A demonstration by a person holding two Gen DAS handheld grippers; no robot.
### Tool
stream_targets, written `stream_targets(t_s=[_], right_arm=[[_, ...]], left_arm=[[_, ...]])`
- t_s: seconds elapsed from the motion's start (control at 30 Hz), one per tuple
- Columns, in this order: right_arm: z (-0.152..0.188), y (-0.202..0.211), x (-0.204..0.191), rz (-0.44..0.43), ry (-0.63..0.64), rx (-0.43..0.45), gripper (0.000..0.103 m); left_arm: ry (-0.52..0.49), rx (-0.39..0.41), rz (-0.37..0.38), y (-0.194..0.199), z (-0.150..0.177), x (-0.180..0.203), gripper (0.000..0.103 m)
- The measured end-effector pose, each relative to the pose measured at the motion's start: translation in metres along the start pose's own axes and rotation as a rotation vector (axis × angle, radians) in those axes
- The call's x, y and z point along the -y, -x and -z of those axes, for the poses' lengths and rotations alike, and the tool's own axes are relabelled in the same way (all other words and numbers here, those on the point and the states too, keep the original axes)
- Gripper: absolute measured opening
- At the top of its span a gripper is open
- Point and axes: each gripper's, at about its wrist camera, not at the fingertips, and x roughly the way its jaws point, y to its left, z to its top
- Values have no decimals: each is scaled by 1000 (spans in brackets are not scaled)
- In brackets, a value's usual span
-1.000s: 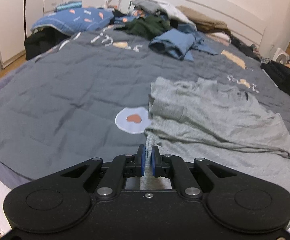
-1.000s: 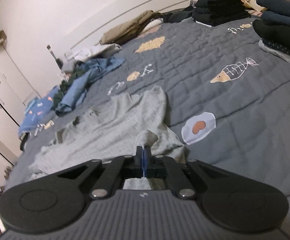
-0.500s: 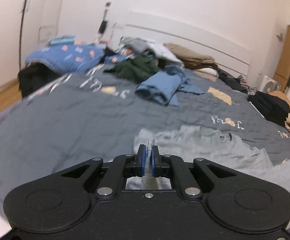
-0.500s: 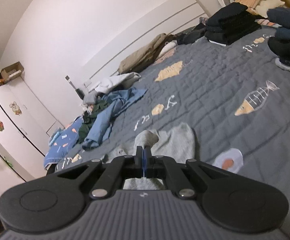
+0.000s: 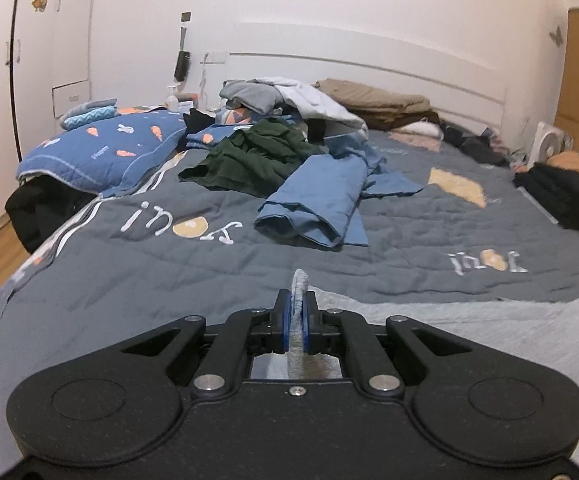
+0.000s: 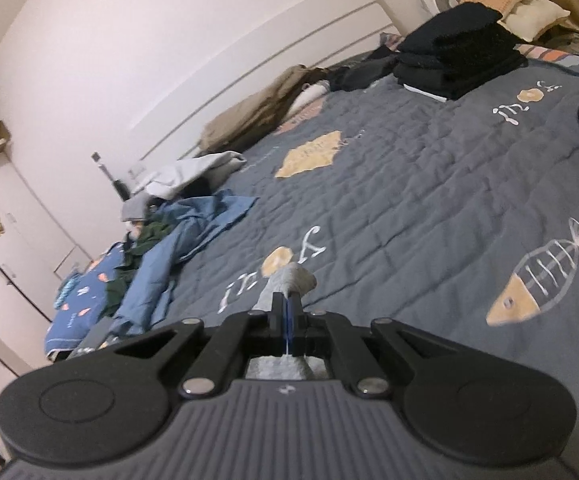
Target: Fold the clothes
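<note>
Two tools [image 5: 296, 316] [image 6: 287, 312], one grey shirt [image 5: 489, 320], one blue garment [image 5: 317, 200], one dark green garment [image 5: 253, 156], one black folded stack [image 6: 457, 56]

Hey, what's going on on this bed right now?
A person is folding laundry with a handheld tool in each hand. The left tool and the right tool are each clamped shut on an edge of the same grey shirt, holding it up over the grey quilt. An unsorted clothes pile waits near the headboard.

Below my left claw [image 5: 296, 312] its own body hides most of the grey shirt [image 5: 469, 328]; the right edge cuts off the rest. Far clothes pile [image 6: 157, 240] looks blurred.
</note>
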Motion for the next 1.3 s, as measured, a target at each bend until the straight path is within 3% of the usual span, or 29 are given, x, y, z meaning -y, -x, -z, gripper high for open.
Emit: stream_targets(t_s=[0.33,0.5,0.6,0.67,0.73,0.77,0.97,1.03,1.1,1.3], right_arm=[[-23,-85,-1,64,84,-39,0],[-8,-120,9,132,155,-96,1],[-1,-124,8,186,222,-58,4],[-3,-119,9,206,231,-50,6],[-7,-105,10,204,213,-53,11],[-8,-96,10,200,206,-52,14],[14,-28,5,143,97,-39,38],[28,-10,1,124,58,-55,39],[43,7,-3,107,24,-81,41],[86,63,-14,26,-79,-101,46]], left_arm=[[-53,-46,-57,-84,-13,7,6],[-49,-129,-77,-123,2,9,7],[-33,-142,-95,-126,11,7,8],[-25,-137,-101,-117,13,5,14],[-8,-89,-123,-97,11,-1,34],[8,-69,-129,-87,9,-4,38],[134,-24,-37,-14,15,-5,38],[191,-28,13,8,27,1,41],[241,-36,61,26,41,7,49],[363,-71,150,76,91,22,50]])
